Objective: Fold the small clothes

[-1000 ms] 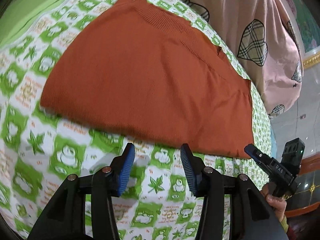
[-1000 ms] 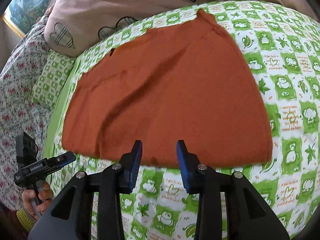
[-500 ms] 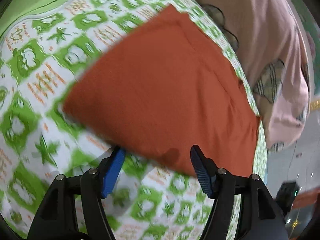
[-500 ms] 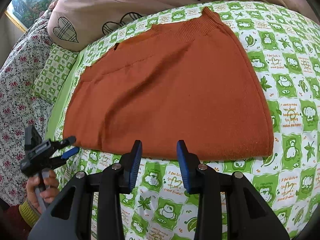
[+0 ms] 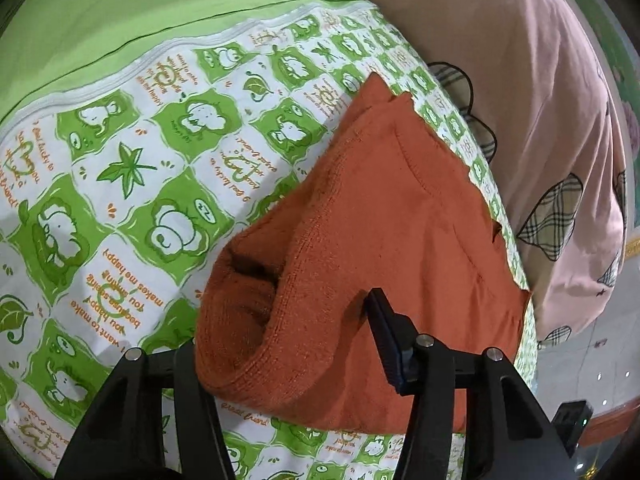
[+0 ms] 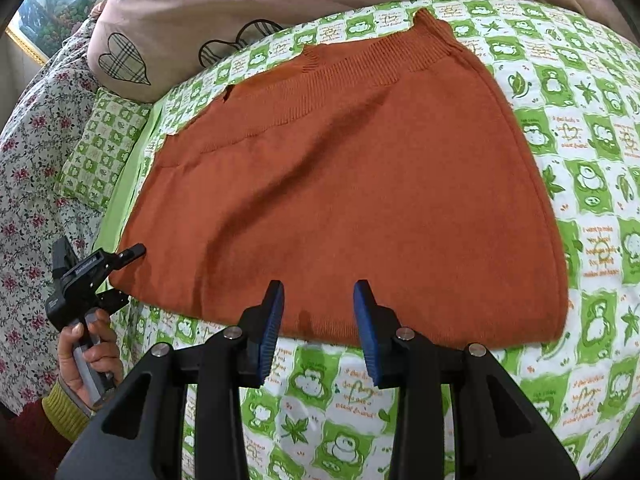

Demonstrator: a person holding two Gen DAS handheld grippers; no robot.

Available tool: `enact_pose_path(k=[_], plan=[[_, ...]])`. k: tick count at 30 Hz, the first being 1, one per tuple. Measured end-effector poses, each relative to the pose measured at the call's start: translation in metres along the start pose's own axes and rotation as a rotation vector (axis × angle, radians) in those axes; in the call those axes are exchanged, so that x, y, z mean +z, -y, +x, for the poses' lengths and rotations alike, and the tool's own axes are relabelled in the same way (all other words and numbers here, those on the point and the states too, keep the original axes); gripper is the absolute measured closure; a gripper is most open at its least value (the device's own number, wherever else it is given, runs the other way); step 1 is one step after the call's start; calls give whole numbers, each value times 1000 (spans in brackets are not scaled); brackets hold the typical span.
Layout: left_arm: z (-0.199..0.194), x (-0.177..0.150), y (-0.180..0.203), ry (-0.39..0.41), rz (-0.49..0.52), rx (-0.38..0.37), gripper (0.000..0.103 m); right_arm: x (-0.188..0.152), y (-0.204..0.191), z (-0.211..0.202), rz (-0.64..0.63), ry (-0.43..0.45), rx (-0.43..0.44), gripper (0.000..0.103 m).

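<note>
An orange knit garment (image 6: 352,184) lies flat on the green-and-white patterned bedsheet (image 6: 600,152), ribbed waistband at the far end. My left gripper (image 5: 288,344) is open, its jaws straddling the garment's near corner (image 5: 256,320), which bunches up between them; one blue pad (image 5: 384,336) shows and the other is hidden under the cloth. It also shows in the right wrist view (image 6: 120,276), open at the garment's left corner. My right gripper (image 6: 318,320) is open and empty, its fingertips over the near hem.
A pink duvet with plaid hearts (image 6: 248,12) lies beyond the garment. A floral cover (image 6: 28,152) and a small patterned pillow (image 6: 100,148) are at the left. A plain green sheet (image 5: 120,12) borders the patterned one.
My left gripper moved forward onto the garment's corner, which now bunches between its open jaws. My right gripper moved slightly forward over the near hem and stays open.
</note>
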State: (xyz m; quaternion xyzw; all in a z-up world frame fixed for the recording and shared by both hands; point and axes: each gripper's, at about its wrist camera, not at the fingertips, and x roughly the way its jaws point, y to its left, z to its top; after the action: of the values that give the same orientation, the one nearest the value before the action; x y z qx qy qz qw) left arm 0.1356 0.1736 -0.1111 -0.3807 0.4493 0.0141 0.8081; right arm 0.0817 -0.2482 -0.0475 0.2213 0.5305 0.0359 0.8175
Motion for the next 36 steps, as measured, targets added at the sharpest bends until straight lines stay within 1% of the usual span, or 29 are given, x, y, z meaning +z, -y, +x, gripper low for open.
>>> enact_pose_path(k=[1, 2, 3, 5, 7, 10, 14, 17, 19, 21, 24, 25, 26, 28, 29, 31, 33, 36], plan=[[1, 0, 3, -4, 3, -5, 60, 2, 0, 2, 5, 1, 2, 66], [2, 0, 5, -10, 10, -11, 72, 4, 1, 3, 7, 3, 3, 66], [0, -1, 7, -9, 20, -9, 76, 5, 0, 4, 8, 5, 3, 66], [-4, -1, 14, 1, 58, -7, 90, 10, 1, 5, 9, 10, 9, 66], [-12, -3, 24, 12, 102, -11, 93, 14, 2, 4, 11, 21, 13, 66], [-23, -8, 49, 37, 173, -26, 94, 20, 7, 1, 21, 35, 22, 66], [-29, -20, 96, 38, 282, -83, 95, 26, 15, -4, 40, 48, 37, 66], [-22, -38, 138, 3, 376, -152, 95, 32, 21, -10, 49, 58, 47, 66], [-12, -52, 159, -28, 434, -169, 95, 38, 22, -14, 53, 68, 62, 66], [6, -69, 176, -68, 512, -155, 95, 47, 21, -16, 53, 76, 76, 66], [29, -87, 185, -124, 571, -122, 95, 64, 12, -11, 44, 52, 117, 66], [35, -93, 187, -141, 592, -106, 95, 71, 6, -7, 34, 40, 129, 62], [38, -97, 188, -147, 610, -94, 95, 77, 1, -3, 23, 27, 138, 48], [40, -104, 190, -149, 641, -80, 95, 90, -13, 12, 9, -12, 185, 30], [41, -106, 190, -150, 647, -78, 95, 95, -19, 20, 13, -19, 220, 29], [42, -107, 191, -156, 655, -74, 95, 103, -33, 38, 7, -51, 257, 29], [42, -108, 191, -159, 668, -67, 95, 113, -47, 58, 0, -82, 280, 29], [40, -110, 194, -156, 699, -50, 95, 126, -60, 80, 2, -104, 307, 29]])
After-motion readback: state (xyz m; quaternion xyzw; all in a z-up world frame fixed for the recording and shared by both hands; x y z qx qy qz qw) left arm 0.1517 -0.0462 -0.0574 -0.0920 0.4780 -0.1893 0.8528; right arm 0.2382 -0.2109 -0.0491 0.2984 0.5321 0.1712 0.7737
